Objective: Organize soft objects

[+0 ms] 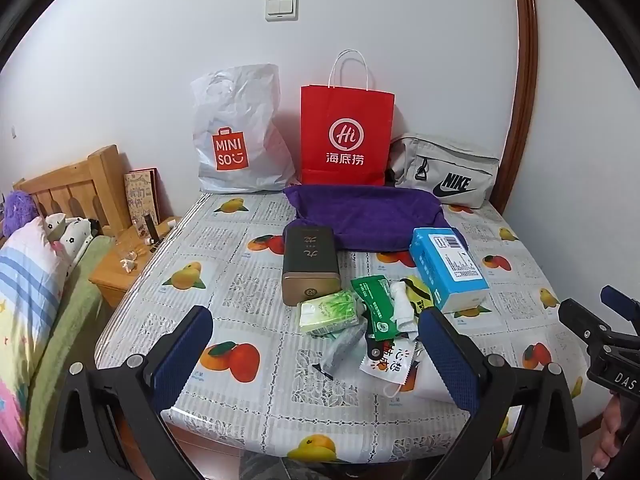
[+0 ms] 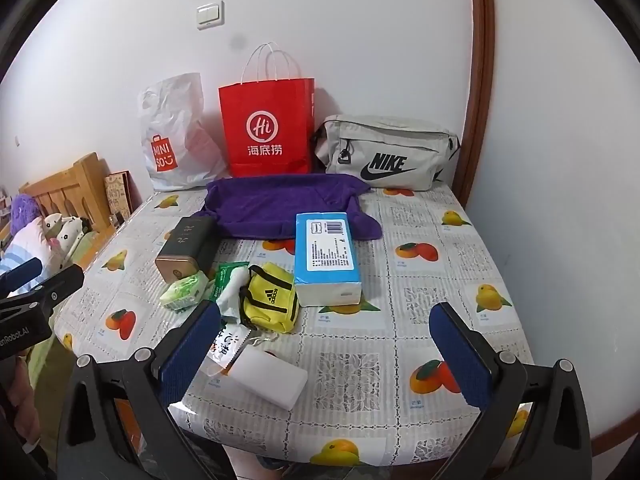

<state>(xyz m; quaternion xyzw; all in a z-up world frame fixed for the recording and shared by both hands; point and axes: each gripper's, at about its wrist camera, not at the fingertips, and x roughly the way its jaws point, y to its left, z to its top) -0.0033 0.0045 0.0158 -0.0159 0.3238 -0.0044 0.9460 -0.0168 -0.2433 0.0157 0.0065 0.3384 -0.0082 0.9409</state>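
Both claws hang released, jaws spread wide with nothing between them, tilted down over the near edge of the counter (image 2: 440, 264). The left claw (image 1: 316, 344) frames a heap of small soft things; the right claw (image 2: 324, 344) sits further right over bare cloth, the heap by its left finger.

The counter wears a glossy fruit-print cover and stands against a white wall with a light switch (image 1: 281, 7); a dark wooden door frame (image 2: 478, 80) runs up the right side. Left of it are a bedside stand (image 1: 120, 264) and a bed with pillows (image 1: 28, 276).

In the heap: a green tissue packet (image 1: 328, 311), a green sachet (image 1: 374, 304), a yellow Adidas pouch (image 2: 272, 298) and a white packet (image 2: 268, 378) nearest the edge. A dark tin (image 1: 310, 266) lies just behind on the left, a blue tissue pack (image 2: 326, 258) on the right. Beyond, a purple towel (image 2: 288, 204) is spread; against the wall stand a white Miniso bag (image 1: 236, 140), a red paper bag (image 1: 346, 136) and a grey Nike waist bag (image 2: 386, 156).
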